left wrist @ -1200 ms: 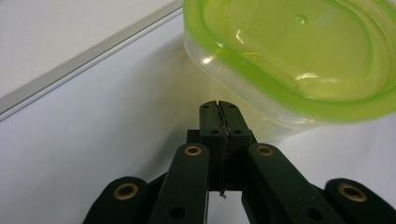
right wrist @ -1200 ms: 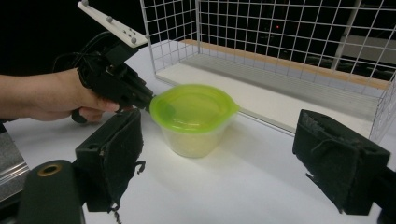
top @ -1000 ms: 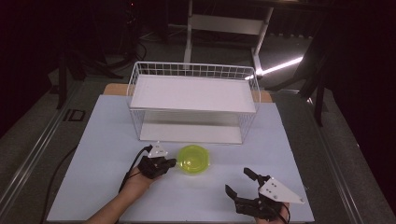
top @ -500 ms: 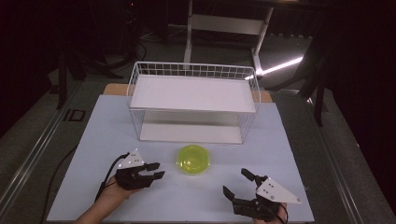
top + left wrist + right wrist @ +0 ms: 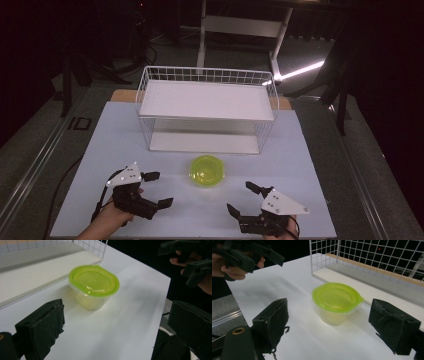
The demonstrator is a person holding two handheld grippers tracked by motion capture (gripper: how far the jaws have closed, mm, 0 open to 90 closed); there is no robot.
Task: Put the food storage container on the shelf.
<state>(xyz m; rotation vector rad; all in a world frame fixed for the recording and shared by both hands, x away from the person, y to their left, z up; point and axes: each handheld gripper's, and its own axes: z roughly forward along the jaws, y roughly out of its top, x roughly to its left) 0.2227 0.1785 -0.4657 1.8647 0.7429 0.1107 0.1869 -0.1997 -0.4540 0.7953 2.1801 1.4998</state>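
The left hand-held gripper [image 5: 156, 189] sits low over the white counter [image 5: 320, 200], with its jaws wide apart and nothing in them. A person's hand [image 5: 107, 222] holds it. In the middle, a small clear tub with a green lid [image 5: 207, 170] stands on the counter, just in front of the white wire rack [image 5: 207, 107]. The lid is on. The right hand-held gripper [image 5: 242, 197] is near the counter's front edge. Its jaws are wide apart too and hold nothing.
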